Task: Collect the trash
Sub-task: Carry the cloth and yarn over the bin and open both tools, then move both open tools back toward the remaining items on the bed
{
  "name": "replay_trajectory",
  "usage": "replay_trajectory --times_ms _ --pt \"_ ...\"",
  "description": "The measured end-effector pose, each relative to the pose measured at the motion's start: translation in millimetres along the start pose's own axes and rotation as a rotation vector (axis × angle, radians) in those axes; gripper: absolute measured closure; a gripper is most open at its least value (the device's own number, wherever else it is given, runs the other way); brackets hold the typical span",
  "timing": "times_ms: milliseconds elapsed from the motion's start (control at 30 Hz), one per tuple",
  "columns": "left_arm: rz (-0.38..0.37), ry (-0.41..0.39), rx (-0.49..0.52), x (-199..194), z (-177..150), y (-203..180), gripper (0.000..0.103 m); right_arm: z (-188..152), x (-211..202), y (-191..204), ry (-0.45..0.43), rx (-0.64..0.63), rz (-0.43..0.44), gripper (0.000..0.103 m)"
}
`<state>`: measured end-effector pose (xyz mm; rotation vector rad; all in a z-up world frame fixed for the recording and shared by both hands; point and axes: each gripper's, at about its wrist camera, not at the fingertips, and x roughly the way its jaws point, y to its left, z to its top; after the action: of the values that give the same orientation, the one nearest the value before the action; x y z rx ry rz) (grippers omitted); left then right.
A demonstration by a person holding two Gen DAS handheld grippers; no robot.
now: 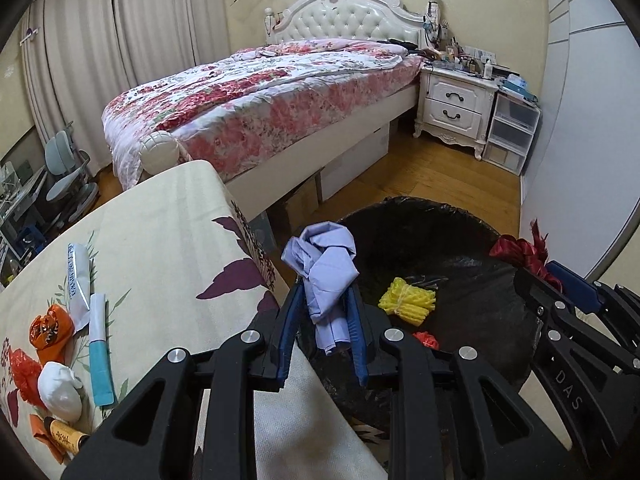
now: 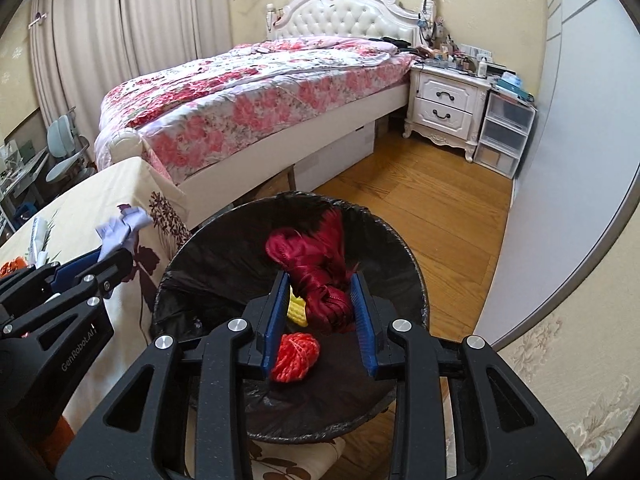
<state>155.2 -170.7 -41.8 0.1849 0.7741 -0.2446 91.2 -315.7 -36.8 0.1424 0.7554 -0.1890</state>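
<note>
My left gripper is shut on a crumpled lilac cloth and holds it at the left rim of the black-lined trash bin. My right gripper is shut on a dark red shiny ribbon bundle over the bin's opening; it shows at the right of the left wrist view. A yellow foam net and a small red wad lie inside the bin. The lilac cloth also shows in the right wrist view.
A table with a floral cream cloth stands left of the bin, holding an orange wrapper, a white wad, a teal tube, a white tube. Beyond are a bed, nightstand and wooden floor.
</note>
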Motion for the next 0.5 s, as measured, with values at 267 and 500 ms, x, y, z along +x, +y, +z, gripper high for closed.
replay_trajectory --times_ms 267,500 --pt "0.027 -0.027 -0.002 -4 -1 1 0.029 -1 -2 -8 -0.005 0.020 -0.028 0.055" --pt "0.073 -0.043 -0.024 -26 -5 16 0.021 -4 -18 -7 -0.021 0.033 -0.034 0.044"
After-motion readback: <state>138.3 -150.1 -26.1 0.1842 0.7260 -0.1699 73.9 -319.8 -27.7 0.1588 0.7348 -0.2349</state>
